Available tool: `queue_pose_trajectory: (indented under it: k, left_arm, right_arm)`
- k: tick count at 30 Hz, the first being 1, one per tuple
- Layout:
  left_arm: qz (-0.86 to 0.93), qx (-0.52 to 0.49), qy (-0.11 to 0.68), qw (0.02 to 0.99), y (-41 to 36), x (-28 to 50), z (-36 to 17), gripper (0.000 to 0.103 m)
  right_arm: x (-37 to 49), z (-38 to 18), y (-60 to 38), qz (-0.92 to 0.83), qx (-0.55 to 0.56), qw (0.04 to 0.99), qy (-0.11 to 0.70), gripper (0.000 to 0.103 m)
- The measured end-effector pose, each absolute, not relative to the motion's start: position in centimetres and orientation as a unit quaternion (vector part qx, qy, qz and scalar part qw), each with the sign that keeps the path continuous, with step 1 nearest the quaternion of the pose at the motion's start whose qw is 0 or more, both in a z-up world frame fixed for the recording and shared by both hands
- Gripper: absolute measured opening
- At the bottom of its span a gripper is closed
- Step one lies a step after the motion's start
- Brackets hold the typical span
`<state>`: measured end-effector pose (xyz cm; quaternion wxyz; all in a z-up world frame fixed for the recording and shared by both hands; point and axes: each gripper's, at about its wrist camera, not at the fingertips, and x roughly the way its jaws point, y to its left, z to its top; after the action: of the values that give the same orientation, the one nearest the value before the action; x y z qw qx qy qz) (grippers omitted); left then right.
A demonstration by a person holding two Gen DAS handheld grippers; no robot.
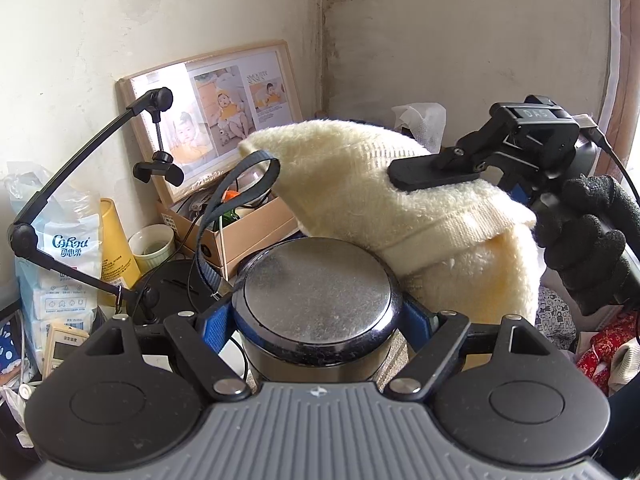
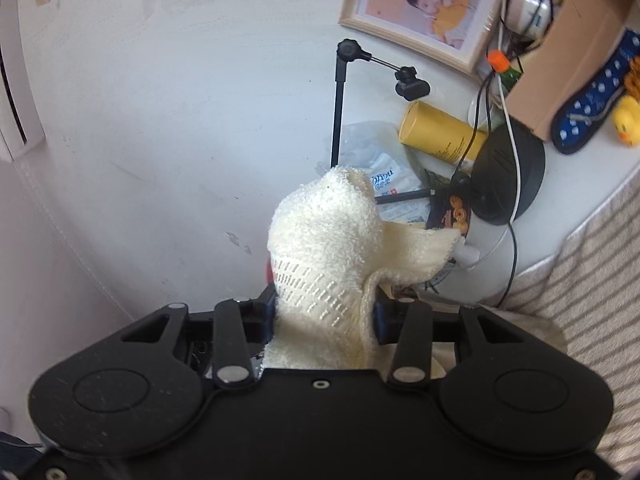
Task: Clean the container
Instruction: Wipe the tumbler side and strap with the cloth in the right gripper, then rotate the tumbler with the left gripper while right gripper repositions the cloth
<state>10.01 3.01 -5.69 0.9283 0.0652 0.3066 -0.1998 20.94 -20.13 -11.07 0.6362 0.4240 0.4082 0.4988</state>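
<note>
A steel container [image 1: 318, 300] with a round lid and a dark blue strap [image 1: 240, 200] fills the centre of the left wrist view. My left gripper [image 1: 318, 320] is shut on it, blue pads against its sides. My right gripper [image 1: 436, 172] comes in from the right, shut on a cream towel [image 1: 380, 184] that drapes over the container's far right edge. In the right wrist view the towel [image 2: 332, 248] bulges up between the right gripper's [image 2: 324, 316] pads; the container is hidden there.
A framed baby photo [image 1: 216, 116] leans on the wall. A black phone-holder arm [image 1: 80, 168], tissue pack [image 1: 60, 264], yellow tube [image 1: 116, 248], green cup [image 1: 152, 246] and cardboard box [image 1: 240, 232] crowd the left. A striped cloth [image 2: 592, 300] covers the surface at right.
</note>
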Motion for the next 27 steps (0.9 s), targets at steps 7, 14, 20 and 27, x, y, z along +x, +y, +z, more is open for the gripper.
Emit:
queue_pose_trajectory:
  k: [7,14,20,27]
  left_arm:
    - [-0.194,0.063,0.304,0.931,2.9,9.8,-5.8,0.082]
    - [-0.192,0.061,0.303,0.931,2.9,9.7,-5.7,0.082]
    - [-0.192,0.06,0.304,0.931,3.1,9.9,-5.8,0.082]
    - [-0.189,0.063,0.306,0.931,2.9,9.9,-5.8,0.082]
  right_arm:
    - [21.5,-14.2,-20.0,0.473,0.436,0.628,0.439,0.043]
    - [21.7,-16.6,-19.6,0.456,0.433,0.624,0.463,0.043]
    - [21.8,-18.7,-19.5,0.44,0.445,0.614,0.481,0.043]
    - [21.9,-22.0,-19.3,0.414,0.455,0.6,0.512,0.043]
